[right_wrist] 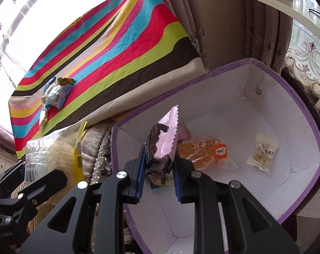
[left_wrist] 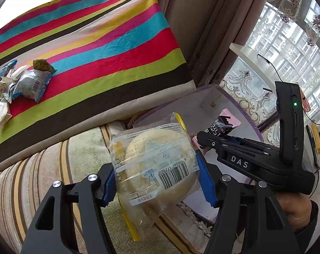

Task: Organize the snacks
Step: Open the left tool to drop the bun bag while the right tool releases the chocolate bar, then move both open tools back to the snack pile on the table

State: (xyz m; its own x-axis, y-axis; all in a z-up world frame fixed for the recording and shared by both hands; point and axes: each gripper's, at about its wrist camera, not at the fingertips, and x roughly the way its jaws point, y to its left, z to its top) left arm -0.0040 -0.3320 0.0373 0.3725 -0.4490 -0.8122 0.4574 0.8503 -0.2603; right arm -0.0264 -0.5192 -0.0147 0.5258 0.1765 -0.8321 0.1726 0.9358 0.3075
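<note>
My left gripper [left_wrist: 157,182] is shut on a clear-wrapped round yellow bun [left_wrist: 157,163], held above the striped sofa edge beside the purple-rimmed white box [left_wrist: 242,105]. The bun also shows in the right wrist view [right_wrist: 50,154]. My right gripper [right_wrist: 157,173] is shut on a pink and dark chocolate packet [right_wrist: 164,139], held over the open box [right_wrist: 303,114]. Inside the box lie an orange bread packet [right_wrist: 204,152] and a small white snack bag [right_wrist: 263,152]. A pile of snack packets [left_wrist: 22,82] lies on the striped cloth, and shows in the right wrist view [right_wrist: 54,95].
The striped cloth [left_wrist: 96,42] covers a raised surface behind the sofa [left_wrist: 54,158]. Brown curtains [left_wrist: 202,21] hang behind. A white curved shelf [left_wrist: 255,59] with cables stands to the right by the window.
</note>
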